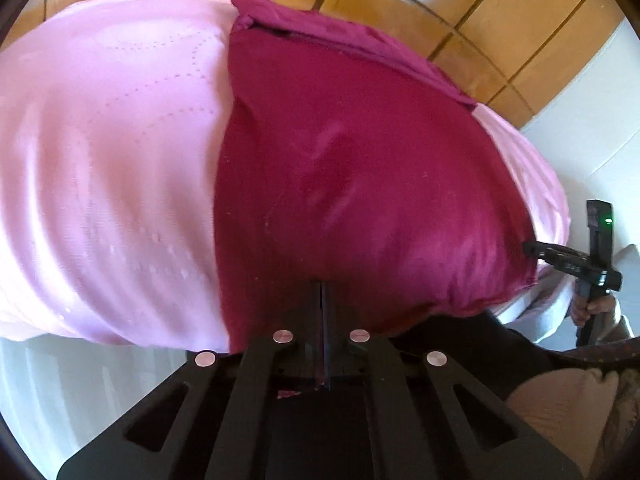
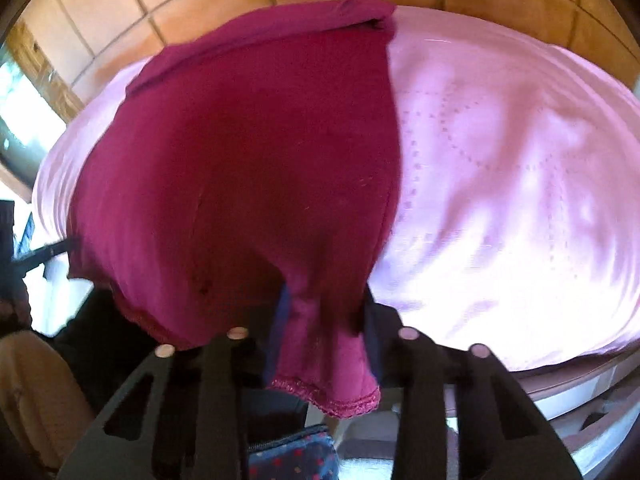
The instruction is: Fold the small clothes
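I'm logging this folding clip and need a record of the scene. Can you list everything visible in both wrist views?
magenta garment: one, dark magenta, spread over the pink cloth, near edge lifted by both grippers
pink cloth: one, pale pink with dotted pattern, covering the table under the garment
table: one, brown rim showing below the pink cloth
tiled floor: orange-brown tiles, beyond the table
blue patterned fabric: one piece, blue with red dots, low in the right wrist view
left gripper: one, black, closed on the garment's near edge
right gripper: one, black, garment corner bunched between its fingers
person's hand: one, holding the right gripper's handle
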The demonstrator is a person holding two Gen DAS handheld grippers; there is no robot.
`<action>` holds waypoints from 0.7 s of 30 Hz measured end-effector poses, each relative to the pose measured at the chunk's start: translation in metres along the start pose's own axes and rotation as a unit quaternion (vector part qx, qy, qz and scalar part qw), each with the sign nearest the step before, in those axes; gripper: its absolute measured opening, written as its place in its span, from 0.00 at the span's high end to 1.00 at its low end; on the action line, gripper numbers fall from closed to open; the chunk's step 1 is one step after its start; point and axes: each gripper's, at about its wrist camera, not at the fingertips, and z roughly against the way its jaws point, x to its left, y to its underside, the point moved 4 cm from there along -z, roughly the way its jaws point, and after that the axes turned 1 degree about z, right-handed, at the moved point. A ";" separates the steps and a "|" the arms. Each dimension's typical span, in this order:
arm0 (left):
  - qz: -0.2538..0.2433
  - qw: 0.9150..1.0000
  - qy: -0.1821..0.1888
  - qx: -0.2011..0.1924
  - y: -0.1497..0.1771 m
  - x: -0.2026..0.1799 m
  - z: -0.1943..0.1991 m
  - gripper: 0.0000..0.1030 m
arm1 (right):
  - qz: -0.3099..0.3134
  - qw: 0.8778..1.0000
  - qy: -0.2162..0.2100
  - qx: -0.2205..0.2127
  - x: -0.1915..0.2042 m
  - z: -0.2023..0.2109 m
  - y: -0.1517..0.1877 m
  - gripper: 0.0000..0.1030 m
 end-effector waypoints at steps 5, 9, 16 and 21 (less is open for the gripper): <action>0.043 0.993 0.094 -0.051 -0.027 -0.002 0.031 1.00 | -0.036 0.995 -0.081 -0.035 0.002 0.020 -0.025 0.91; 0.069 0.983 0.144 -0.091 -0.056 -0.001 0.043 1.00 | -0.059 0.989 -0.117 -0.070 -0.001 0.026 -0.053 0.91; 0.108 0.974 0.160 -0.119 -0.127 0.018 0.015 1.00 | -0.118 0.980 -0.115 -0.108 -0.027 0.010 -0.109 0.91; 0.146 0.973 0.134 -0.115 -0.172 0.043 -0.013 1.00 | -0.156 0.977 -0.106 -0.100 -0.046 -0.010 -0.138 0.91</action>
